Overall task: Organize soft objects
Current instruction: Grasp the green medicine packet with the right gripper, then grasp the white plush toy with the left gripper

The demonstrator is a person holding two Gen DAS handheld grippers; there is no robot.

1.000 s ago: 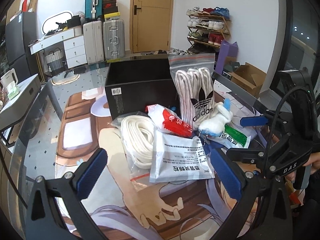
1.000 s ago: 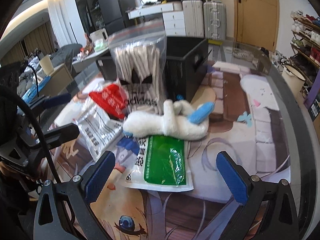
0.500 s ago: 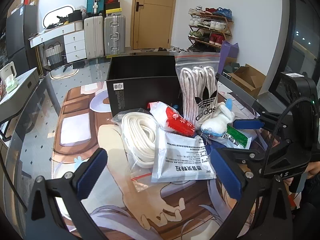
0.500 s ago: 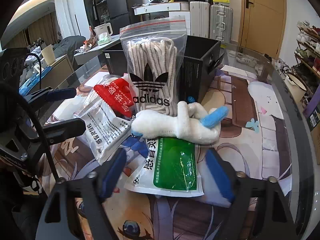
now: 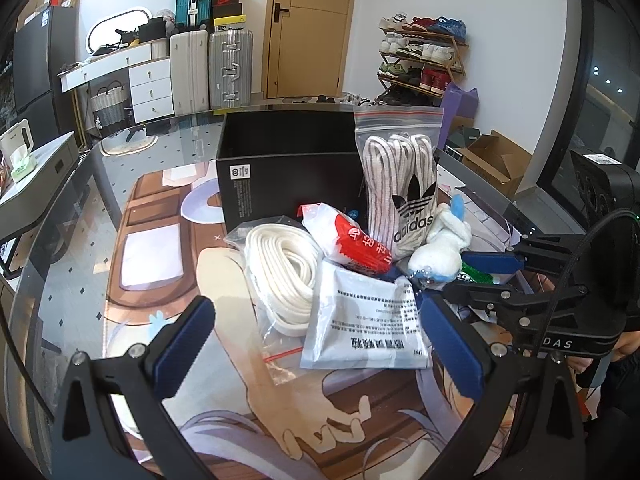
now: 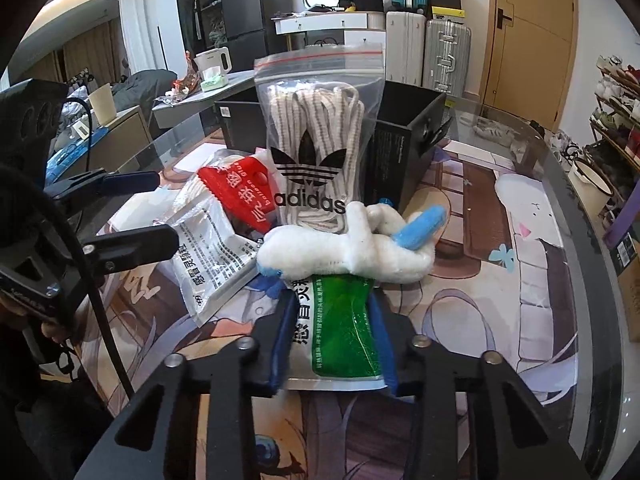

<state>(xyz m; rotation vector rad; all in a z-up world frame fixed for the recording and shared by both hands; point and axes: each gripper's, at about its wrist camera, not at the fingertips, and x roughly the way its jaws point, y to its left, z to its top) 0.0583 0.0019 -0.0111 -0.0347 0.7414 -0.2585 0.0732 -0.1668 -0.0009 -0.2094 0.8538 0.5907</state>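
A pile of soft goods lies on the table in front of an open black box (image 5: 288,168) (image 6: 404,152). It holds a green and white packet (image 6: 340,332), a white plush toy (image 6: 352,252) (image 5: 440,252), an adidas bag of laces (image 6: 316,140) (image 5: 404,184), a red and white pouch (image 5: 352,244) (image 6: 240,196), a white printed packet (image 5: 364,324) (image 6: 208,260) and a bag of white rope (image 5: 288,276). My right gripper (image 6: 332,344) is shut on the green packet's sides. My left gripper (image 5: 316,348) is open, spanning the rope bag and white packet.
The table carries a printed anime mat (image 5: 152,256) under glass. Suitcases (image 5: 208,68), a white desk (image 5: 120,76), a door and a shoe rack (image 5: 424,60) stand behind. A cardboard box (image 5: 496,164) sits on the floor to the right.
My right gripper has moved in and closed from wide open onto the green packet. My left gripper has stayed open and shifted slightly forward.
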